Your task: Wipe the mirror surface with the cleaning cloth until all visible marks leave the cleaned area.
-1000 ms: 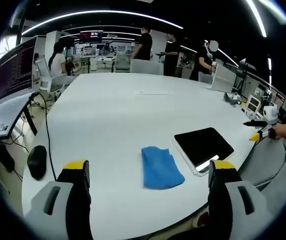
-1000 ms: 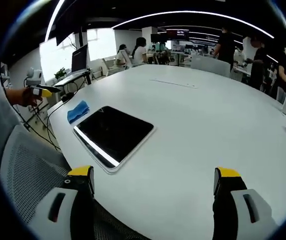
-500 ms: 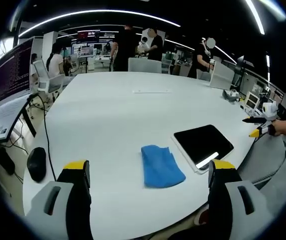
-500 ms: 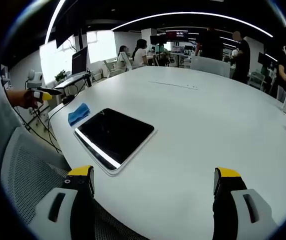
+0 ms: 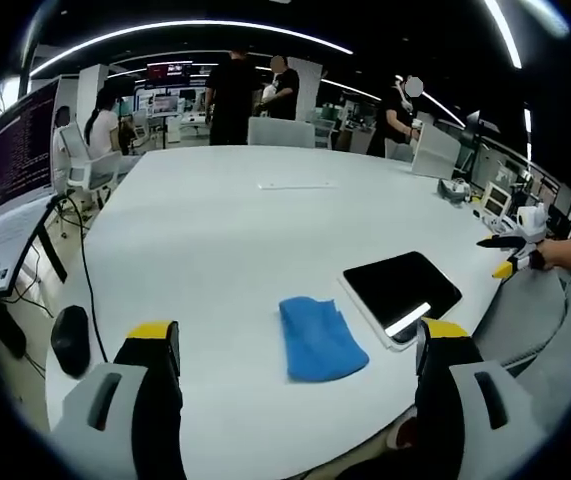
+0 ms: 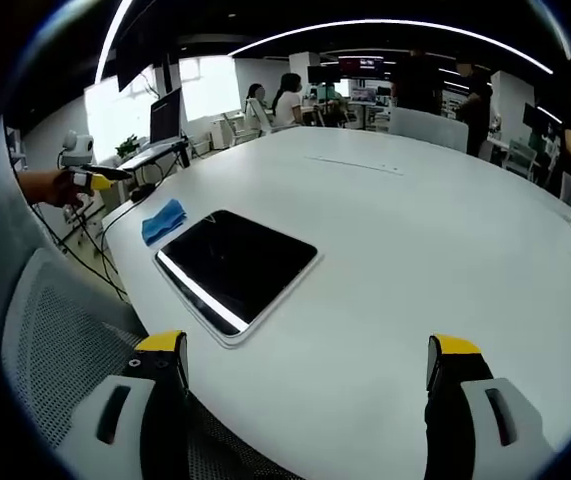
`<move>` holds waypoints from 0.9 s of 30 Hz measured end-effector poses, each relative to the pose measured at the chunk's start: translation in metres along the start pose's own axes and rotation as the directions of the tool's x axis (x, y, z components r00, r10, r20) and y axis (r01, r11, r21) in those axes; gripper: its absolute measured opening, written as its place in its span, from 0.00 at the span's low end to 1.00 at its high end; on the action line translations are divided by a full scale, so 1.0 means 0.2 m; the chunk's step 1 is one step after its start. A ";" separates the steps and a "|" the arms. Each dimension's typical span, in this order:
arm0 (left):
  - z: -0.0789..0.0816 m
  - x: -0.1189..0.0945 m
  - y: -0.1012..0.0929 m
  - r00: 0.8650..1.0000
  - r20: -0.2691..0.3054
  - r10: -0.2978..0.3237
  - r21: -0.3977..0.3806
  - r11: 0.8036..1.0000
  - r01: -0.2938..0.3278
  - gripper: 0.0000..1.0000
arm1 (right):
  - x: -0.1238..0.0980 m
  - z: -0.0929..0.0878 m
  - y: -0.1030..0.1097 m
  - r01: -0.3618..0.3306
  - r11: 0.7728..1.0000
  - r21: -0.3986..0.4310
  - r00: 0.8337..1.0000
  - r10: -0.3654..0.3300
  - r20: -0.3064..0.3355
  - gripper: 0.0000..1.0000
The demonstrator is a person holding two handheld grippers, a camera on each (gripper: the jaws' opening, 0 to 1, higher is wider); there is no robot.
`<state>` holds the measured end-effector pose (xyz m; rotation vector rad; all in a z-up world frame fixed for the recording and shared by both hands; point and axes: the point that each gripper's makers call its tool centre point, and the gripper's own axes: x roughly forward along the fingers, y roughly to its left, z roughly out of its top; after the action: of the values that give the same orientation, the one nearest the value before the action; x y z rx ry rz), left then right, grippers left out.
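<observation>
I hold the left gripper (image 5: 290, 350) above the near edge of the white table (image 5: 225, 220), jaws spread wide and gripping nothing. In the left gripper view the blue cloth (image 5: 319, 338) lies crumpled on the table between the jaws, just beside the mirror (image 5: 401, 290), which lies flat to its right near the table edge. I cannot tell whether cloth and mirror touch. A bright strip of reflected light runs along the mirror's near edge.

I hold the right gripper (image 6: 305, 365) over the table edge as well, jaws wide apart and empty. In the right gripper view the mirror (image 6: 237, 265) lies ahead and left of the jaws, with the cloth (image 6: 164, 220) beyond its far left corner. The mesh back of a chair (image 6: 65, 340) sits below the table edge at left.

Nothing stands between either gripper and the cloth or mirror. A mouse (image 5: 69, 340) with its cable lies at the table's left edge, and a monitor (image 5: 15, 150) stands beyond it. Several people (image 5: 230, 95) stand at the far end of the table.
</observation>
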<state>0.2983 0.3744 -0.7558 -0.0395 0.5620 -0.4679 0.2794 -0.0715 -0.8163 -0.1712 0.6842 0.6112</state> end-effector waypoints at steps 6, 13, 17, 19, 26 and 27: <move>0.00 0.02 0.00 1.000 -0.002 -0.016 -0.003 1.000 0.016 0.99 | 0.00 0.00 -0.01 0.008 1.000 0.006 1.000 -0.008 0.002 0.98; 0.01 0.04 -0.02 1.000 -0.006 -0.022 0.002 1.000 0.022 0.98 | 0.00 0.01 -0.03 0.016 1.000 0.017 1.000 -0.016 0.013 0.98; 0.00 0.05 -0.04 1.000 -0.016 -0.025 0.016 1.000 0.025 0.97 | 0.01 0.02 -0.03 0.018 1.000 0.020 1.000 -0.018 0.021 0.98; 0.01 0.06 -0.04 1.000 -0.010 -0.028 0.009 1.000 0.028 0.98 | 0.01 0.01 -0.03 0.015 1.000 0.018 1.000 -0.016 0.020 0.98; 0.01 0.09 -0.06 0.999 -0.012 -0.033 -0.001 0.999 0.033 0.96 | 0.02 0.01 -0.03 0.013 1.000 0.021 1.000 -0.013 0.023 0.98; 0.01 0.10 -0.07 0.999 -0.012 -0.032 -0.009 0.999 0.032 0.95 | 0.02 0.01 -0.03 0.012 1.000 0.021 1.000 -0.013 0.022 0.98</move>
<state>0.3090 0.3536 -0.7621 -0.0543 0.5759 -0.4974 0.2870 -0.0744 -0.8175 -0.1485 0.6674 0.5928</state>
